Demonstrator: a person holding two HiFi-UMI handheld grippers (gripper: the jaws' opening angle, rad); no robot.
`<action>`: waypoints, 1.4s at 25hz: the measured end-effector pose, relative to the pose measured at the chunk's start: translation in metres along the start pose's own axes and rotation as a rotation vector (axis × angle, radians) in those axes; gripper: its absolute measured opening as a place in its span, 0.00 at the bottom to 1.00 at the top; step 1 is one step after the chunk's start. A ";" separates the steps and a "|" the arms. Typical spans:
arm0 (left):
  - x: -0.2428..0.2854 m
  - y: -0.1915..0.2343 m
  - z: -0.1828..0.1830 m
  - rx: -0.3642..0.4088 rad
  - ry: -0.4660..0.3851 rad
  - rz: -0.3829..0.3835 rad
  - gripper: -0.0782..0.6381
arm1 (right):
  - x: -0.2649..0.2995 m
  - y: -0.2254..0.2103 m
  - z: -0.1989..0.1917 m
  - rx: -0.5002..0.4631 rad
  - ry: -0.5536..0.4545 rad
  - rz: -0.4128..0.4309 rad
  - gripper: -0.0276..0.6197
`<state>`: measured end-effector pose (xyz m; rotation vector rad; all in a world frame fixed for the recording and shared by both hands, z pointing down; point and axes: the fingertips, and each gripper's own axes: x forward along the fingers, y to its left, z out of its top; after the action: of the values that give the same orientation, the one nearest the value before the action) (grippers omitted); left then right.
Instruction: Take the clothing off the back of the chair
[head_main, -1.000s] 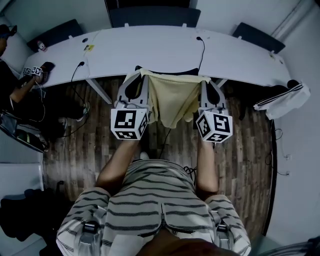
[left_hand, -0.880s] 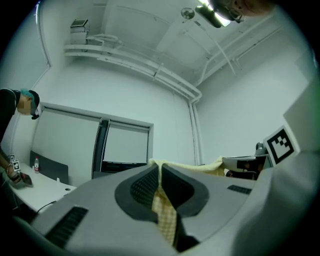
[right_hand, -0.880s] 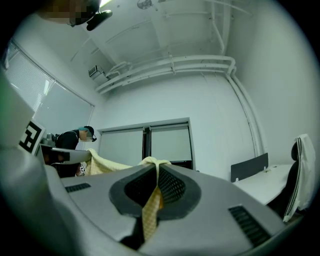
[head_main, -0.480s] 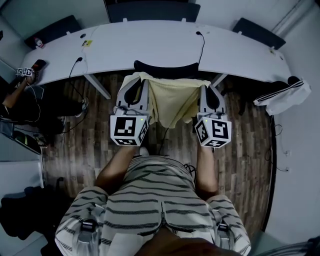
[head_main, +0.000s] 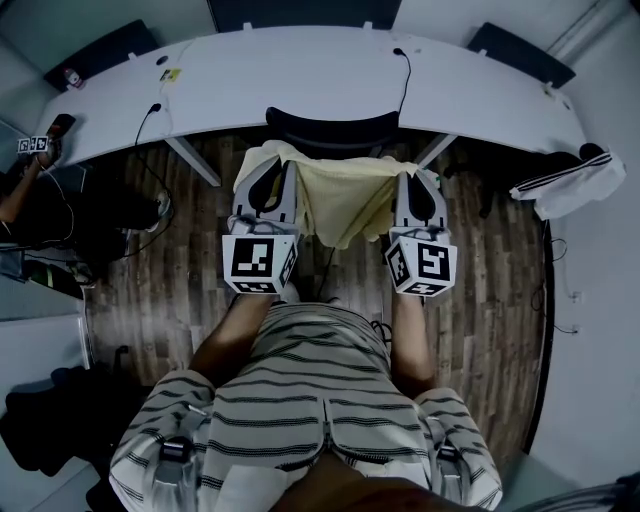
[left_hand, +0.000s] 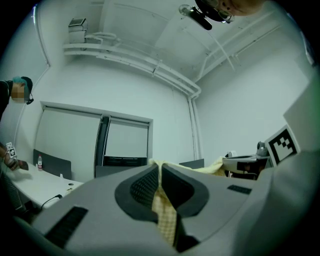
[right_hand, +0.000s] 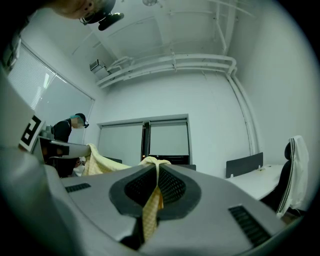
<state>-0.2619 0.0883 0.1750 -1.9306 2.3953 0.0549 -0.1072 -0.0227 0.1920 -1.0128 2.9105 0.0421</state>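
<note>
Clothing: a pale yellow garment (head_main: 345, 195) is held stretched between the two grippers, and its lower part hangs slack above the wooden floor (head_main: 485, 285).
Chair: the black chair (head_main: 330, 128) is seen at the garment's 12 o'clock, just beside its upper edge; whether the two touch cannot be told.
Left gripper: the jaws of the left gripper (head_main: 266, 172) are pressed narrow on the garment's 9 o'clock corner, with cloth pinched between them.
Right gripper: the jaws of the right gripper (head_main: 418, 180) are clamped on the 3 o'clock corner.
Counter: the white counter (head_main: 300, 80) is seen at 12 o'clock beyond the chair.
</note>
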 end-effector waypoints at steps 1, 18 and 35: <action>-0.001 -0.001 -0.003 0.002 0.004 0.001 0.16 | -0.001 0.000 -0.003 0.001 0.002 -0.001 0.07; -0.015 -0.011 -0.045 0.029 0.067 0.023 0.16 | -0.017 0.008 -0.050 -0.014 0.052 -0.003 0.07; -0.028 -0.015 -0.085 0.047 0.122 0.032 0.16 | -0.028 0.023 -0.087 -0.007 0.107 0.025 0.07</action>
<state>-0.2435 0.1063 0.2621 -1.9288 2.4784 -0.1194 -0.1036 0.0083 0.2812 -1.0108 3.0213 -0.0012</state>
